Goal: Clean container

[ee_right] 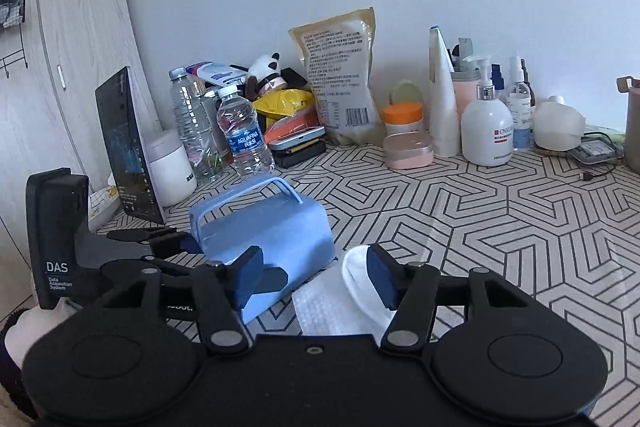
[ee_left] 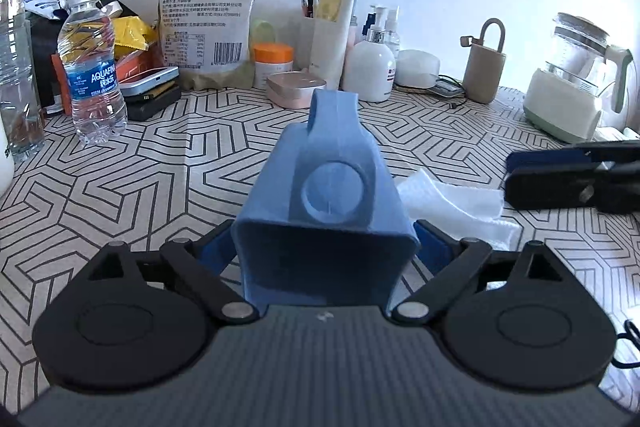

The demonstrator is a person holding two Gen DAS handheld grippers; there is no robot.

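The left gripper (ee_left: pixel 324 251) is clamping the blue container (ee_left: pixel 326 215) between its blue pads, its jaws pressing the box's two side walls near the open end. The container is lying on its side on the patterned tablecloth (ee_left: pixel 168 179), open mouth facing the left wrist camera, with its carry handle (ee_right: pixel 250 193) pointing toward the back of the table in the right wrist view. The right gripper (ee_right: pixel 316 277) is hovering with its jaws spread wide, holding nothing; its left pad (ee_right: pixel 250 277) is sitting just beside the container's wall, and its right pad is hanging over a white cloth (ee_right: pixel 340 301) that is lying flat on the tablecloth right next to the container. Farther back, an Aquafina water bottle (ee_left: pixel 94 75), a snack bag (ee_left: pixel 210 7), a white pump bottle (ee_left: pixel 370 67) and a glass kettle (ee_left: pixel 576 79) are standing along the wall.
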